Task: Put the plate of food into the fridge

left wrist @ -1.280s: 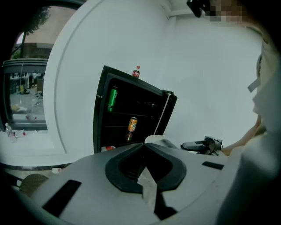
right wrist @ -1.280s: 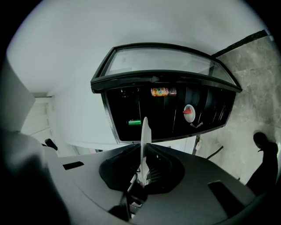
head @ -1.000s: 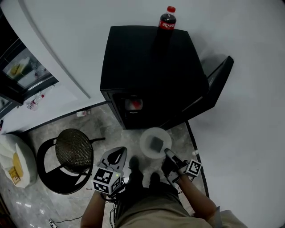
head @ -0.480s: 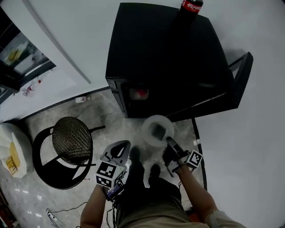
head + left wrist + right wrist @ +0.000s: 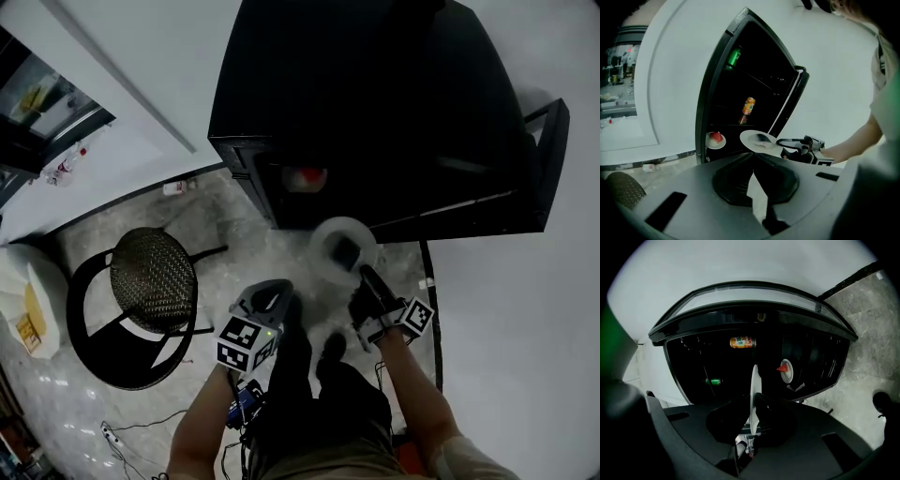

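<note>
A white plate (image 5: 328, 236) with a dark piece of food on it is held level just in front of the open black fridge (image 5: 375, 103). My right gripper (image 5: 364, 274) is shut on its near rim. In the right gripper view the plate (image 5: 753, 380) shows edge-on between the jaws, with the fridge's dark inside behind it. My left gripper (image 5: 270, 296) hangs lower left of the plate, shut and empty. In the left gripper view the plate (image 5: 751, 137) and the right gripper (image 5: 800, 144) are ahead, at the fridge opening.
The fridge door (image 5: 548, 155) stands open to the right. Inside are a small plate with red food (image 5: 716, 138), an orange can (image 5: 748, 106) and a green can (image 5: 734, 57). A round wicker stool (image 5: 150, 281) stands left on the stone floor.
The person has stepped toward the fridge. The plate in my right gripper has come up close to the opening. The cola bottle on top has left the view.
</note>
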Demonstrator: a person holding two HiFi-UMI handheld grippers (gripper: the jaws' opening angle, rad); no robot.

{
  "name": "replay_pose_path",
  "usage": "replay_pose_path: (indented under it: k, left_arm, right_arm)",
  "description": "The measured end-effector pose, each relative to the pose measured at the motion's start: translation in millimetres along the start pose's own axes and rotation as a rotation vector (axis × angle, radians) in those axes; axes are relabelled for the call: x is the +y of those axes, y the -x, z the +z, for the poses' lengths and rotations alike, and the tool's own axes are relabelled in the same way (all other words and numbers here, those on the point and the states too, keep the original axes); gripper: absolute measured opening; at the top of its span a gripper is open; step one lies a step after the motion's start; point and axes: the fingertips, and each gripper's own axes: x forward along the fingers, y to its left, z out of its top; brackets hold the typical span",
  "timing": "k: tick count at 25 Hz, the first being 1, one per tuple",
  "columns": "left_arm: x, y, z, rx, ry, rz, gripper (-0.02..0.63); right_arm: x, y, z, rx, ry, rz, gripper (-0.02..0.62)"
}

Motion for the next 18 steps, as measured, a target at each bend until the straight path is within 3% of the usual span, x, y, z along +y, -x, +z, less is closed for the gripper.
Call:
replay_pose_path:
  k: [18]
  left_arm:
    - [-5, -55, -48, -0.004, 0.054, -0.022, 0.011]
  right_arm:
    - [-59, -6, 25, -0.071, -0.006, -0.026, 0.035]
